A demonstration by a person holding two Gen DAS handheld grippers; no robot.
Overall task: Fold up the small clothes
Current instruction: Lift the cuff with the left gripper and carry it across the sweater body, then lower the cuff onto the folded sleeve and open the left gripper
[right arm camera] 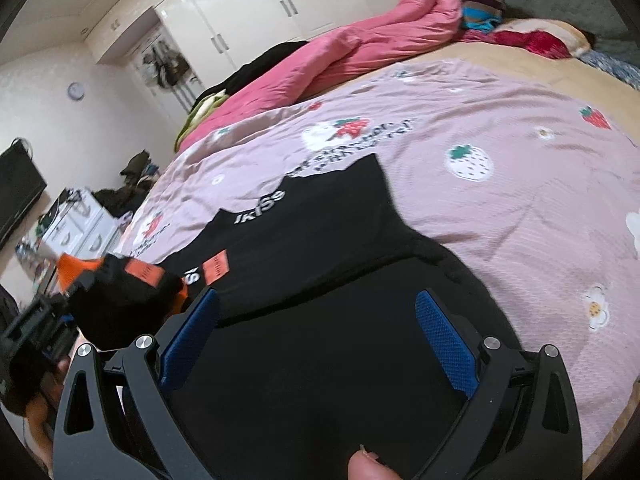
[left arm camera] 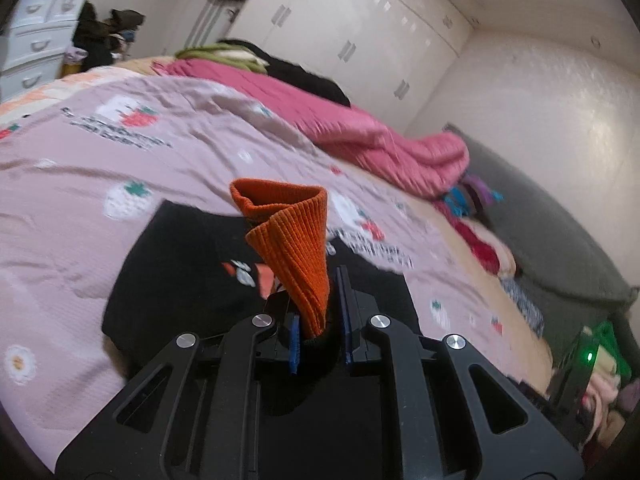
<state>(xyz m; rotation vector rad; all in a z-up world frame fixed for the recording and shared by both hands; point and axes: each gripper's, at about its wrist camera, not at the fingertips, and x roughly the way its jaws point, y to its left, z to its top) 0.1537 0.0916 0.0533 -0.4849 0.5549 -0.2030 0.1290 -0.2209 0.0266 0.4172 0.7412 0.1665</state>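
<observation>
1. Clamping orange cuff (left arm camera: 288, 240) w/ my left gripper (left arm camera: 320, 320), left wrist view: jaws nearly together, ribbed knit pinched between the blue pads, cuff end sticking up and flared.
2. Same view: black garment (left arm camera: 180, 272) lies spread on the pink strawberry bedspread (left arm camera: 120, 160), sleeve end lifted off it.
3. Right wrist view: my right gripper (right arm camera: 320, 344) has jaws wide apart, nothing between the pads, hovering over the black body near the hem. White lettering and orange patches visible.
4. Step, imo: folding sleeve in across the body.
5. Next needs: carry cuff over torso, lay flat, release; right could pin the fabric so it doesn't drag.
</observation>
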